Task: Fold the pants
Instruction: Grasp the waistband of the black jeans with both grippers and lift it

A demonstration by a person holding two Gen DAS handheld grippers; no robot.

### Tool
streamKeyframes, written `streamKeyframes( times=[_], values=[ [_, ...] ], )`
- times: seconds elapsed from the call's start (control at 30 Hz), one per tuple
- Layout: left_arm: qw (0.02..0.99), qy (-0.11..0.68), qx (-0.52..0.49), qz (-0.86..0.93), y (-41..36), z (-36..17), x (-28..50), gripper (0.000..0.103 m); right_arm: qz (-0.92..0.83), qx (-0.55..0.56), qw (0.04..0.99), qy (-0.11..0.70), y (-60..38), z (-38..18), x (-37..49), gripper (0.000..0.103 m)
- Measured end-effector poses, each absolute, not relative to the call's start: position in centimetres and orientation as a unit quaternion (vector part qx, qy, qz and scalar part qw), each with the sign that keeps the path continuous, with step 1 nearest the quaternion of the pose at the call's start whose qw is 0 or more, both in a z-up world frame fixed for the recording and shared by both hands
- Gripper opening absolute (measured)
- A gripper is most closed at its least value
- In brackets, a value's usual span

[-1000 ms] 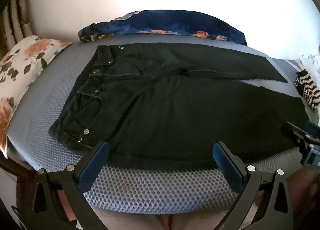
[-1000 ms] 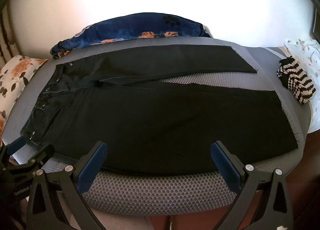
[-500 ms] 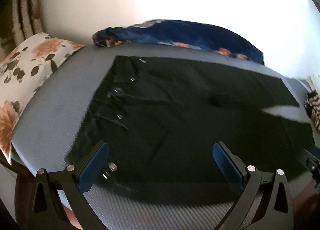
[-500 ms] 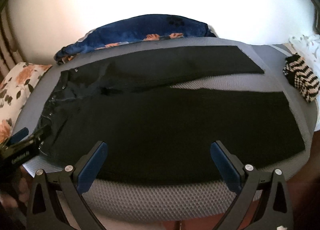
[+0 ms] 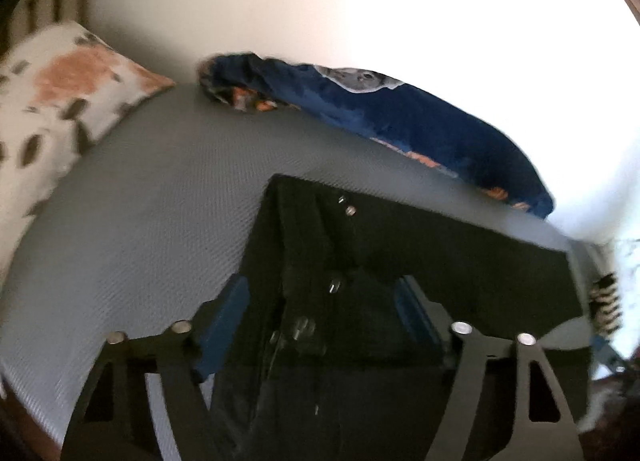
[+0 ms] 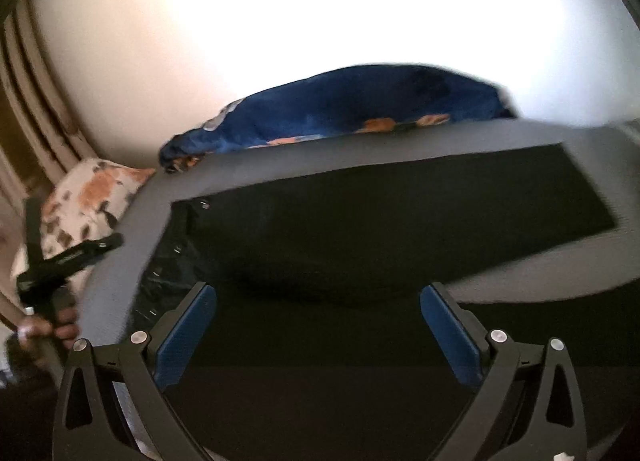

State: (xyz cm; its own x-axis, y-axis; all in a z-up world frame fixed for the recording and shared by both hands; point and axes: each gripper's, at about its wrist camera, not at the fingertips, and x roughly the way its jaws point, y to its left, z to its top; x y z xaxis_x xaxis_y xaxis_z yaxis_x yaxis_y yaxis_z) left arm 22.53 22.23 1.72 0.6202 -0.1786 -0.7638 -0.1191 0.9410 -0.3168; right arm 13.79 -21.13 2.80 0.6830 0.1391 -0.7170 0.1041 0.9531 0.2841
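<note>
Black pants (image 5: 440, 261) lie spread flat on a grey mesh mattress (image 5: 140, 221), waistband with metal buttons to the left, legs to the right. My left gripper (image 5: 324, 321) is open, its blue fingers astride the waistband area, close above the cloth. My right gripper (image 6: 320, 325) is open over the near leg of the pants (image 6: 380, 221). The left gripper's body (image 6: 60, 261) shows at the left edge of the right wrist view. Both views are motion-blurred.
A floral pillow (image 5: 60, 101) lies at the left end of the bed. A dark blue floral blanket (image 5: 400, 121) is bunched along the far edge by the white wall. A black-and-white striped item (image 5: 606, 301) lies at the right.
Both grippers have moved forward and down over the pants, from the near bed edge onto the cloth. The left one has come over the waistband. Both stay open.
</note>
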Motion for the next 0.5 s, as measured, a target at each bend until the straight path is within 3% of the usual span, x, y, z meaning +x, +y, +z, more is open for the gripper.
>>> streamKeyframes(
  times=[0.1, 0.27, 0.5],
  values=[
    [0.861, 0.452, -0.228, -0.056, 24.5, 0.3, 26.1, 0.064, 0.005, 0.149, 0.904, 0.401, -21.3, 2.5, 16.5, 0.102],
    [0.789, 0.482, -0.360, -0.126, 27.9, -3.5, 30.9, 0.064, -0.008, 0.146, 0.900, 0.411, -21.6, 1.6, 19.2, 0.102],
    [0.768, 0.498, -0.386, -0.119, 30.4, -6.5, 34.5, 0.064, -0.020, 0.155, 0.889, 0.431, -22.0, 0.0, 22.0, 0.102]
  ],
)
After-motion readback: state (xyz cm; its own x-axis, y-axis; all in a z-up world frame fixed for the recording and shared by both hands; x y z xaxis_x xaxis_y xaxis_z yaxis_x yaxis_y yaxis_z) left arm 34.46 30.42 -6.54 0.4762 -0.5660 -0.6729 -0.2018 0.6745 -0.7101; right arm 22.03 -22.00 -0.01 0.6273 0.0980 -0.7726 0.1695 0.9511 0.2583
